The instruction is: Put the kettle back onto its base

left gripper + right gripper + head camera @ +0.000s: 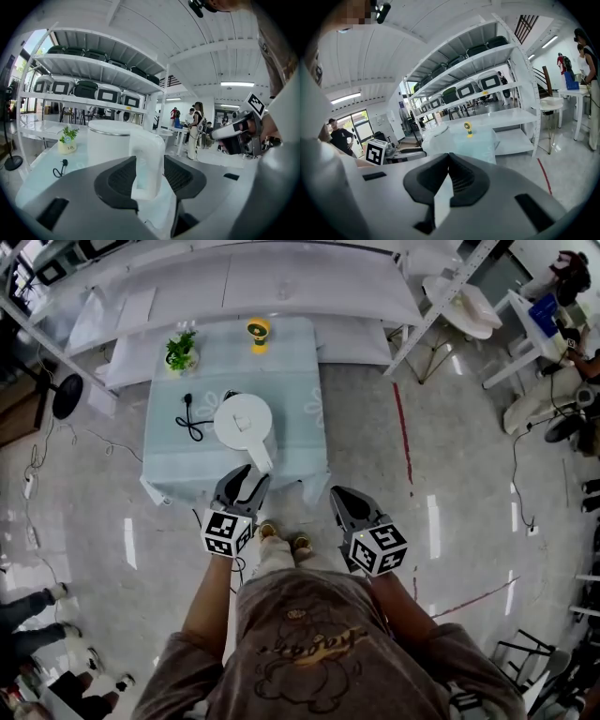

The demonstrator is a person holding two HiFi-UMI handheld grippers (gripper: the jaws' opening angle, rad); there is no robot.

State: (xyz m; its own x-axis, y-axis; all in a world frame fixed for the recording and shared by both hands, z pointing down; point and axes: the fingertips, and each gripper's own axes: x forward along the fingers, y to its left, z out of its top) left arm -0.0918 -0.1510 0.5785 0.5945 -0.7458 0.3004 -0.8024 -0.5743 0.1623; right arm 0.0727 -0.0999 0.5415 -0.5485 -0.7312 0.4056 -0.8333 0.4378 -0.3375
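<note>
Straddling the white kettle's [242,418] handle [148,161], the left gripper's [248,477] jaws stand released over the pale-green worktop [292,395]; the right gripper's [337,494] jaws are clenched empty, white shelving [487,79] beyond.

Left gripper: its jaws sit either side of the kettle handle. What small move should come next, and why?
Probably draw the left gripper straight back off the handle. Its jaws stand apart with the handle apparently loose between them, and the kettle stands upright on the table, so the grip looks released.
</note>
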